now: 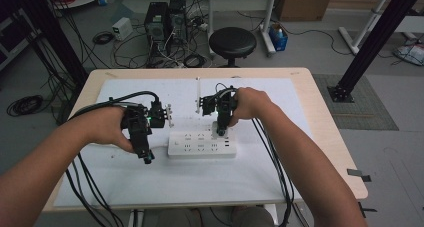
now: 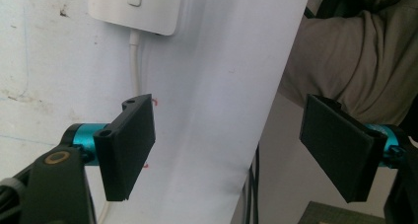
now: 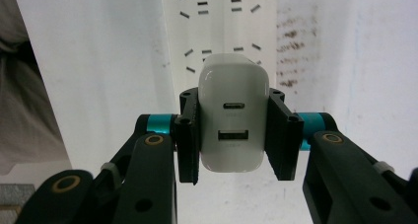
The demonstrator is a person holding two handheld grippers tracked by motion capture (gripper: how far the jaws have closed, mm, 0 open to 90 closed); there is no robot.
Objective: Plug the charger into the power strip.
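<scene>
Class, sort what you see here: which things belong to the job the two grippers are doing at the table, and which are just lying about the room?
In the job:
white charger, clamped by the right gripper
white power strip
left gripper, open beside the strip

Lying about:
black stool
computer towers
loose floor cables

We see a light wooden worktop [image 1: 327, 137] with rounded corners, most of its top covered by a white sheet [image 1: 200, 182] that bears dark smudges and small marks, and on that sheet, near the middle, lies a white power strip [image 1: 200, 146] with its white cord [image 2: 134, 66].
</scene>
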